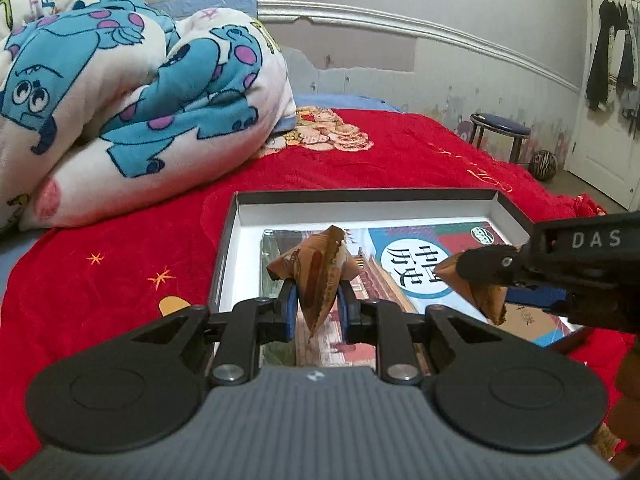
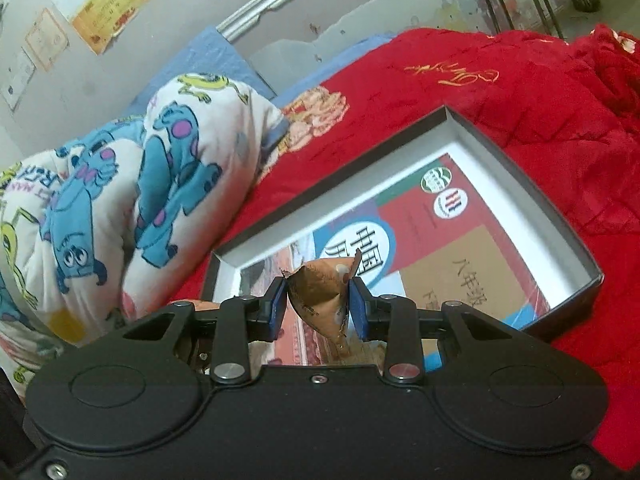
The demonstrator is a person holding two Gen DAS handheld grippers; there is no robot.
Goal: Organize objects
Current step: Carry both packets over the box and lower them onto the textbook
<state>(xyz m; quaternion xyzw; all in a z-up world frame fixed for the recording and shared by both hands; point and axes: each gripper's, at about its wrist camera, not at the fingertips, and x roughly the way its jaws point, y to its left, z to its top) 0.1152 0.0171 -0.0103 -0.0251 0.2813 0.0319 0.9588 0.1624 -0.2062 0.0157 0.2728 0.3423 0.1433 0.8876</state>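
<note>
My way into the open box (image 1: 240, 216) is clear from above; its low walls and the textbook (image 2: 448, 248) lying flat inside are all that is there. The rolled blanket (image 1: 132, 112) crowds the left, my right gripper (image 1: 490, 276) the other side.

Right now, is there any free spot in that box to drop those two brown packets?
Most of the box's floor is taken by a textbook. Bare white strips border the book along the far wall and the side walls. Outside, the red bedspread lies open between the box and the cartoon blanket.
</note>
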